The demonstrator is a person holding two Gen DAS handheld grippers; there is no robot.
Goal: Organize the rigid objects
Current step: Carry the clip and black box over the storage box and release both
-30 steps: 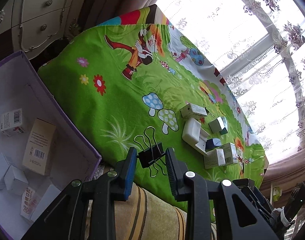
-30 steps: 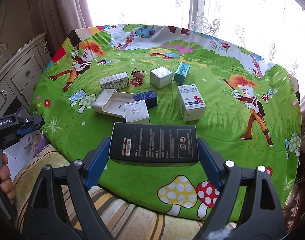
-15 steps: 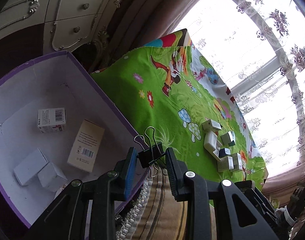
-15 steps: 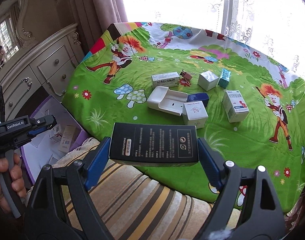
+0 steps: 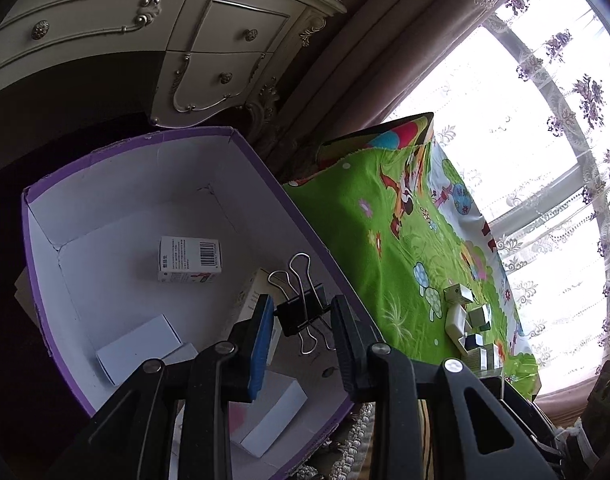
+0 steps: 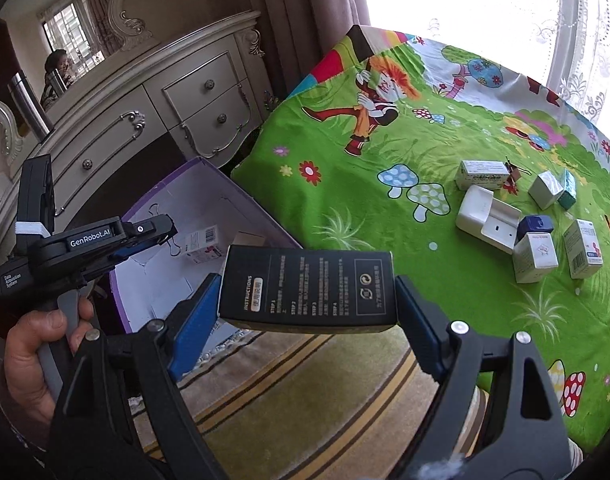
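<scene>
Black steel binder clip (image 5: 301, 312) sits clamped between my L gripper (image 5: 303, 316) pads, wire handles sticking out toward 12 and 6 o'clock, hanging over the open purple-rimmed storage box (image 5: 261, 168). In the box: a barcode carton (image 5: 189, 259) near centre, plain white cartons (image 5: 139, 342) toward 7 o'clock. The clip looks light and stiff but springy, and the loose wire loops can swing, so I judge the grip belongs on the flat black body, as now, not on the handles. R gripper (image 6: 307, 300) is closed on a black instruction-printed carton (image 6: 309, 288), held across its short ends; thin cardboard, prob light, could dent if squeezed harder, so hold it at the end faces near the corners. It hangs over the striped cushion edge (image 6: 305, 380), box at about 9 o'clock from it. Remaining small cartons (image 6: 535, 256) sit on the green cartoon cloth (image 6: 345, 208) toward 3 o'clock. My guess is both loads go in the box next.
</scene>
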